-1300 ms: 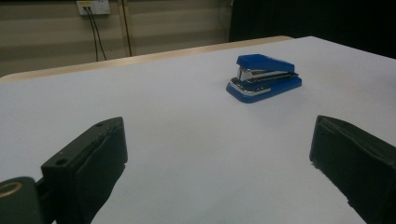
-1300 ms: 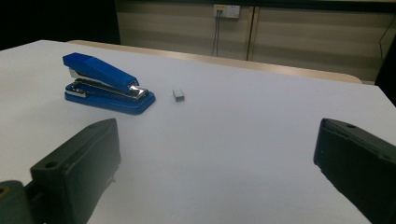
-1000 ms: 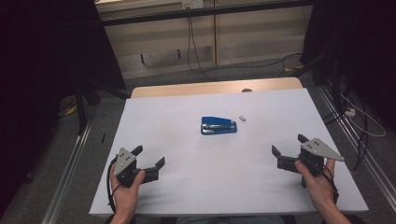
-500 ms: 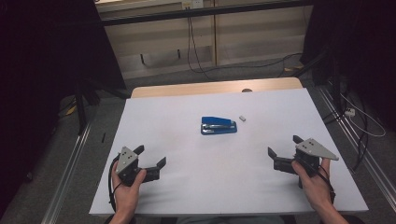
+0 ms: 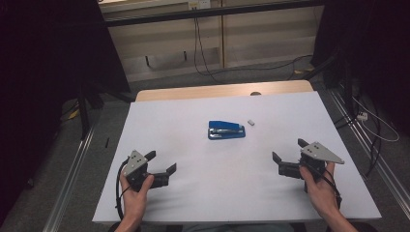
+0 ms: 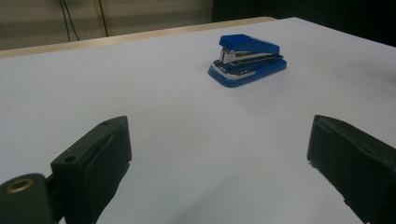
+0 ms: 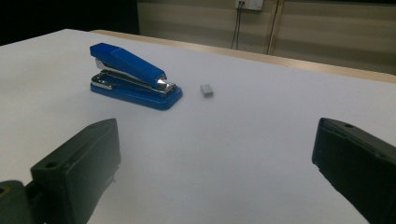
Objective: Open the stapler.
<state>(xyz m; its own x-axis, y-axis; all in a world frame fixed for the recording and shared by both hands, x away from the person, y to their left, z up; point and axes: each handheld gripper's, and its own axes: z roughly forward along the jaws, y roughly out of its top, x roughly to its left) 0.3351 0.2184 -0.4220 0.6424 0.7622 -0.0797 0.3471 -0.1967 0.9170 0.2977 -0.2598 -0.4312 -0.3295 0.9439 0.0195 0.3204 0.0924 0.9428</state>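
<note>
A blue stapler [image 5: 226, 130] lies in the middle of the white table top [image 5: 193, 116], its metal parts showing in the left gripper view [image 6: 247, 59] and the right gripper view [image 7: 134, 76]. Just right of it rests a small grey block of staples [image 5: 251, 123] [image 7: 206, 90]. My left gripper [image 5: 161, 161] is held near the front left edge, open and holding nothing; its jaws stand wide apart in its own view [image 6: 219, 158]. My right gripper [image 5: 289, 150] is held at the front right, open as well, with bare table between its jaws [image 7: 215, 158].
A wooden strip [image 5: 222, 90] runs along the table's far edge. Behind it cables [image 5: 198, 38] hang down a pale wall. Metal rails [image 5: 72, 179] flank the table on the floor, and more cables [image 5: 372, 125] trail at the right.
My right gripper has shifted to the left and a little toward the stapler. The left gripper has barely moved. The stapler and staples lie where they were.
</note>
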